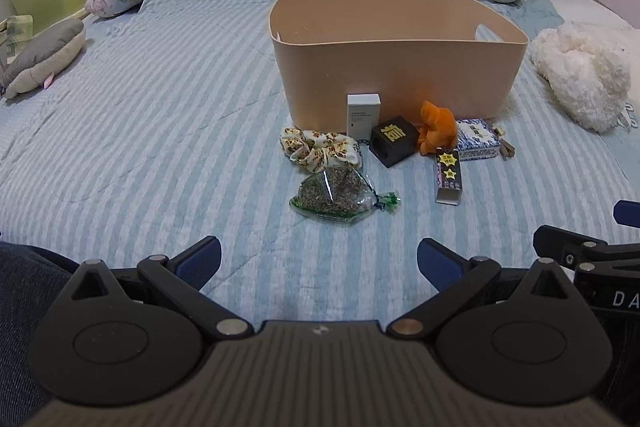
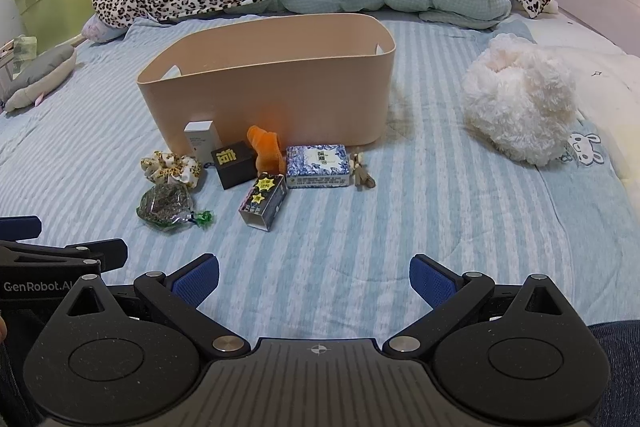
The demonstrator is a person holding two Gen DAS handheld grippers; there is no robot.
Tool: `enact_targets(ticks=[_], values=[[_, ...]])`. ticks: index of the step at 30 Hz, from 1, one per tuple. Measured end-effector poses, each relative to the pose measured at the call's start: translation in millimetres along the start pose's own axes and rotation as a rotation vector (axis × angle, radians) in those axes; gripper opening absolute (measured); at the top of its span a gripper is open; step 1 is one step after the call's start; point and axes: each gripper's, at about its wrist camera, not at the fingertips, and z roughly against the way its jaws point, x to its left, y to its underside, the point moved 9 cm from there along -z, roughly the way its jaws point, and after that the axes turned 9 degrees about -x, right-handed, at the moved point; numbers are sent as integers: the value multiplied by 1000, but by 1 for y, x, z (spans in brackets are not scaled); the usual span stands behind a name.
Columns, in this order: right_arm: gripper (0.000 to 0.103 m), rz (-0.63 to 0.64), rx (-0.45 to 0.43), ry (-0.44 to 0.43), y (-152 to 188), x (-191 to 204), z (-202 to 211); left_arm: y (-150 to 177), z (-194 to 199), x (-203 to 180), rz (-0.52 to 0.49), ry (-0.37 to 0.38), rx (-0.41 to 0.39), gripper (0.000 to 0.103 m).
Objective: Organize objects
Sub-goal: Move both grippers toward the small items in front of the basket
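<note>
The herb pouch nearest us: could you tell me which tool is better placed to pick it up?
Left, probably. The pouch lies almost straight ahead of the open left tool, whereas it sits well off to the left of the right tool.

"GenRobot.AI" on left gripper [image 2: 60,259] body, "DA" – cut off – on right gripper [image 1: 600,259], gold character on black box [image 2: 235,164], other print unreadable

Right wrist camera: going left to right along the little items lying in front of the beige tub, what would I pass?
Leopard scrunchie → black cube box → orange plush toy → blue-and-white patterned box → small wooden trinket.
</note>
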Motion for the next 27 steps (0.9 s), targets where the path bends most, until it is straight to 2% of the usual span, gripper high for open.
enact_targets(ticks=[11, 27], values=[[103, 16, 11, -4, -12, 3, -18, -9, -19, 5, 6, 16, 14, 103], [102, 68, 71, -20, -30, 19, -76, -15, -96, 19, 24, 35, 121, 103]])
